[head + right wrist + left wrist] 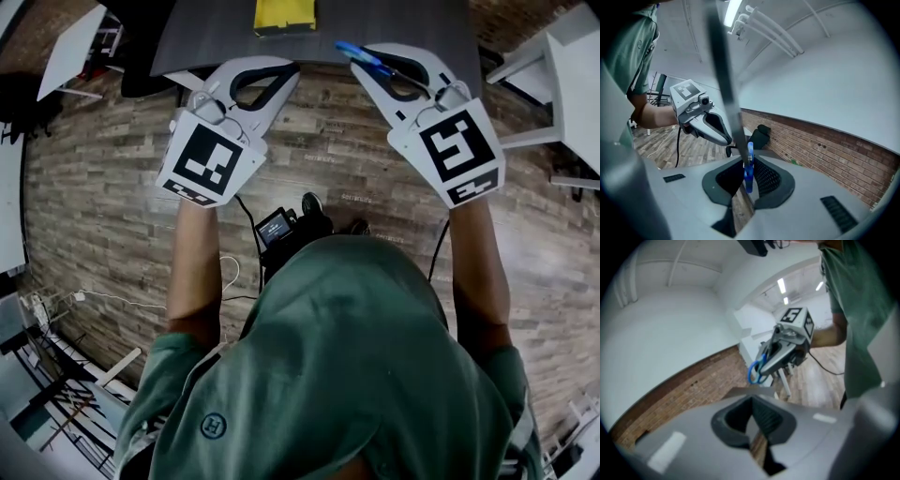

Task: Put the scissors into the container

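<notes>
Blue-handled scissors (364, 56) are clamped in my right gripper (361, 62), which is shut on them. In the right gripper view the blue handle (749, 171) sits between the pads and the metal blade (724, 70) runs up past the camera. The left gripper view shows the right gripper (765, 369) with the blue handle loops (757, 372) hanging from its tip. My left gripper (286, 73) is beside it at the same height, shut with nothing in it. A yellow container (284, 14) stands on a dark grey table (206, 33) just ahead of both grippers.
Both grippers hang over a wood plank floor (319, 141). White tables stand at the right (572, 66) and the left (75, 47). A black device (277, 228) hangs at the person's chest. A black chair (759, 136) stands by a brick wall (825, 150).
</notes>
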The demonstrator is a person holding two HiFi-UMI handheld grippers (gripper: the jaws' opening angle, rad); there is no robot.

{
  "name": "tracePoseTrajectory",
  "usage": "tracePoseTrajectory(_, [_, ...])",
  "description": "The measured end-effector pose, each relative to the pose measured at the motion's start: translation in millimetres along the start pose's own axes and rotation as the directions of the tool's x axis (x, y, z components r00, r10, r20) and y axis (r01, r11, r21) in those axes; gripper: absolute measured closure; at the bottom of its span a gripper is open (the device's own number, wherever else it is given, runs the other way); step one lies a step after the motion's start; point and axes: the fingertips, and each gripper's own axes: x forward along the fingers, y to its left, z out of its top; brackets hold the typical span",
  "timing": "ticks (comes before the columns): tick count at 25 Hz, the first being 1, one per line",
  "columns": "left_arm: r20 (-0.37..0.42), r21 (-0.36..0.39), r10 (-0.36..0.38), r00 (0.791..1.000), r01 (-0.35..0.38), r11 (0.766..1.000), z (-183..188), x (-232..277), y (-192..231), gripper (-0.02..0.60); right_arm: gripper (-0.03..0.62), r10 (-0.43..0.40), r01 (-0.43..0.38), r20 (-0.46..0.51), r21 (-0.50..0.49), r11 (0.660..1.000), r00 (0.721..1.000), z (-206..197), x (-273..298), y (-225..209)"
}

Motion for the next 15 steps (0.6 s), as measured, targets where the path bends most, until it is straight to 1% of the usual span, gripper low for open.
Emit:
tracePoseTrajectory(4, [0.05, 0.014, -0.013, 0.999, 0.013, 1.0, -8, 7, 37, 0.58, 0.549, -0.04, 0.04, -0.023, -0.006, 0.999, 0.999, 9, 29, -20])
tracePoseTrajectory(9, [0.09, 0.013, -0.035, 0.995, 0.034, 0.999, -34, 9, 77, 0.58, 0.549, -0.071, 0.07, -0.055, -0.007, 0.998, 0.996, 17, 73, -30])
tracePoseTrajectory(15, [0.114, 0.007, -0.052, 0.992, 0.051, 0.999, -55, 18, 107, 0.58, 0.549, -0.092, 0.093, -0.082, -0.001, 0.996, 0.992, 18, 105, -41])
